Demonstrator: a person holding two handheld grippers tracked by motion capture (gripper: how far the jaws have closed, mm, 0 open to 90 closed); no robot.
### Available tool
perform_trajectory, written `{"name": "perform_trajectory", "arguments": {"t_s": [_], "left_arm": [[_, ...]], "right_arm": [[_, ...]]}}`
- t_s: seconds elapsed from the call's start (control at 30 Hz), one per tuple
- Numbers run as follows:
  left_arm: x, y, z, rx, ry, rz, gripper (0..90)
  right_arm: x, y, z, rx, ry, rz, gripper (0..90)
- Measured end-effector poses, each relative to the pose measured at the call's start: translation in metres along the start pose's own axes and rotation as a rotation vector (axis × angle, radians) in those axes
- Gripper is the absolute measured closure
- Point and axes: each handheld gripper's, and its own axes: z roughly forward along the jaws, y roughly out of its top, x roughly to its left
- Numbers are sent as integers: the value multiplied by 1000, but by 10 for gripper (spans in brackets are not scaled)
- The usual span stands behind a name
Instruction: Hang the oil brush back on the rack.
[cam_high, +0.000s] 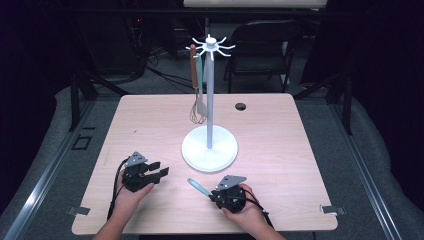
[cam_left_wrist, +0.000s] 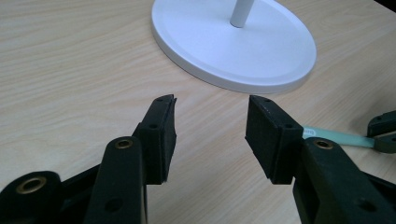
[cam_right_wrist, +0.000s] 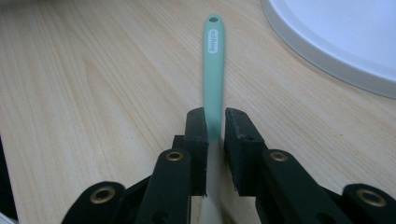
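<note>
The left tool (cam_high: 159, 173) rests on the tabletop (cam_high: 280, 125) w/ jaws spread and nothing between them, probably waiting as helper. To its right, the right tool (cam_high: 214, 194) has the mint spatula handle (cam_right_wrist: 213, 70) between its pads, gap very small, so grip looks loose. The handle's hole end points away from this tool toward the white rack base (cam_high: 209, 149), I think for hanging it on a hook.

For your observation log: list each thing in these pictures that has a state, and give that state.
Left gripper: jaws open, nothing between them.
Right gripper: jaws close beside the spatula's handle, small gap on one side.
Spatula: lying flat on the table.
Stand: upright.
Whisk: hanging from the stand.
</note>
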Motion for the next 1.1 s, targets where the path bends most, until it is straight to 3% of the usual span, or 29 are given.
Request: {"name": "perform_trajectory", "arguments": {"t_s": [0.3, 0.5, 0.7, 1.1], "left_arm": [[-11, -1, 8, 19, -37, 23, 509], [-15, -3, 13, 34, -38, 30, 471], [-20, -4, 16, 36, -72, 34, 443], [-35, -4, 25, 43, -184, 24, 420]], "right_arm": [[2, 0, 5, -15, -6, -10, 817], [1, -2, 4, -24, -3, 1, 819], [1, -1, -1, -64, -3, 12, 820], [5, 5, -13, -154, -10, 1, 820]]}}
